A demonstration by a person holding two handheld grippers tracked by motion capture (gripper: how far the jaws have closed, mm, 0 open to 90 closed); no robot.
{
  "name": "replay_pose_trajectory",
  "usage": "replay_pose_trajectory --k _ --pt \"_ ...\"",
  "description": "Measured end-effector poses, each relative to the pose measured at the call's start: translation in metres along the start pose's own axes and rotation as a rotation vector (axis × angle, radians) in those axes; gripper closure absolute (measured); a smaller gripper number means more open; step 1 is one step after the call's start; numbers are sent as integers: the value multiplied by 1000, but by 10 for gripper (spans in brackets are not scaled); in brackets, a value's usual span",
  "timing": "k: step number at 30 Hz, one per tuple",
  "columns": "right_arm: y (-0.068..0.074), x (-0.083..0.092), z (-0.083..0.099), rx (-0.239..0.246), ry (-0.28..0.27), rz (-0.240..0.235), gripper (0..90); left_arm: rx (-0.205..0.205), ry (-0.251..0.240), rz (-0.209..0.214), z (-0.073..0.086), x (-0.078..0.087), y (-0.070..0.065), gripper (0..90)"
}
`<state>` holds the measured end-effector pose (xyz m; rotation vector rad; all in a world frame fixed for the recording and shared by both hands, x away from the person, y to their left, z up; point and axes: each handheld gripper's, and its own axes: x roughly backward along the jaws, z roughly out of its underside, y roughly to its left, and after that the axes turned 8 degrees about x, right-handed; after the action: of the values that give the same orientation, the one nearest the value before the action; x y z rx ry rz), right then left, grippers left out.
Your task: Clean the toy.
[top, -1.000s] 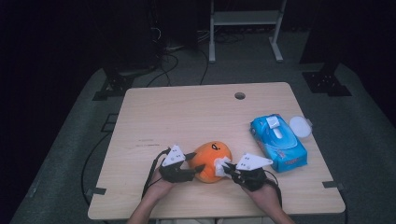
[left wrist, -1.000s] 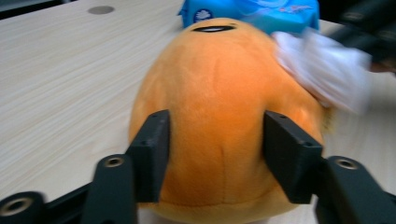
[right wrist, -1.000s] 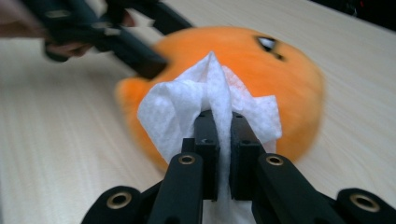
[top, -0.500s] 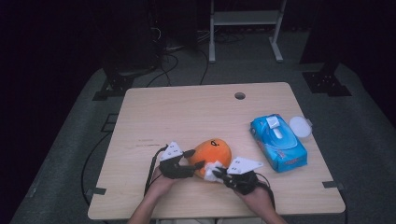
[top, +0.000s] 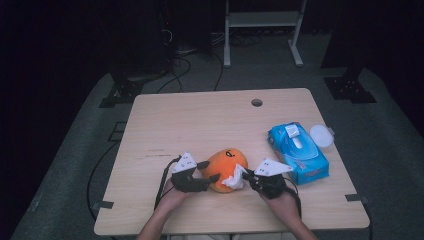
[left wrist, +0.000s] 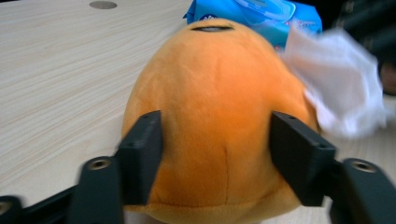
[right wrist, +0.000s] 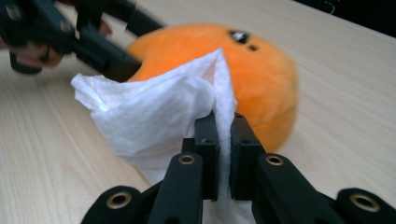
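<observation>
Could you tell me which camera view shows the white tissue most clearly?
The right gripper view: the white tissue is close and sharp, pinched in the right claw. The left gripper view shows it blurred beside the orange plush toy; the high view shows it small.

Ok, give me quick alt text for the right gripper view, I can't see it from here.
The right tongs are shut on a crumpled white tissue, held against an orange plush toy on a light wooden table. The left tongs reach to the toy from the upper left.
</observation>
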<state>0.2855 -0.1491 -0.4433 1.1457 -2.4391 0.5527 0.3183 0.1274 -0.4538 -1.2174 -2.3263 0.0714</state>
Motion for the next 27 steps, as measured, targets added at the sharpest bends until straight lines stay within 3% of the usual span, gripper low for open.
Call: replay_pose_trajectory --k 2,3,10,14,17,21,24,26,27 --pt "4 0 -3 14 -1 -3 836 43 -13 9 0 0 2 307" --pt "4 0 -4 15 -1 -2 836 40 -14 10 1 0 2 308" --pt "-12 12 -4 -42 -36 -14 836 -41 6 -12 1 -1 -2 352" --pt "-37 30 -3 -121 -53 63 837 -72 15 -8 1 0 -3 362" --pt "-62 45 1 -221 -48 147 837 -86 16 -5 1 -1 -4 365" --pt "-79 60 4 -295 -63 222 837 -96 17 -3 0 -2 -5 366" --pt "-78 58 7 -316 -65 215 836 -107 15 -2 0 -3 -8 368" --pt "-64 43 5 -281 -42 159 836 -124 16 -5 0 -3 -9 370" --pt "-64 43 5 -281 -42 159 836 -130 17 -5 0 -3 -11 370"
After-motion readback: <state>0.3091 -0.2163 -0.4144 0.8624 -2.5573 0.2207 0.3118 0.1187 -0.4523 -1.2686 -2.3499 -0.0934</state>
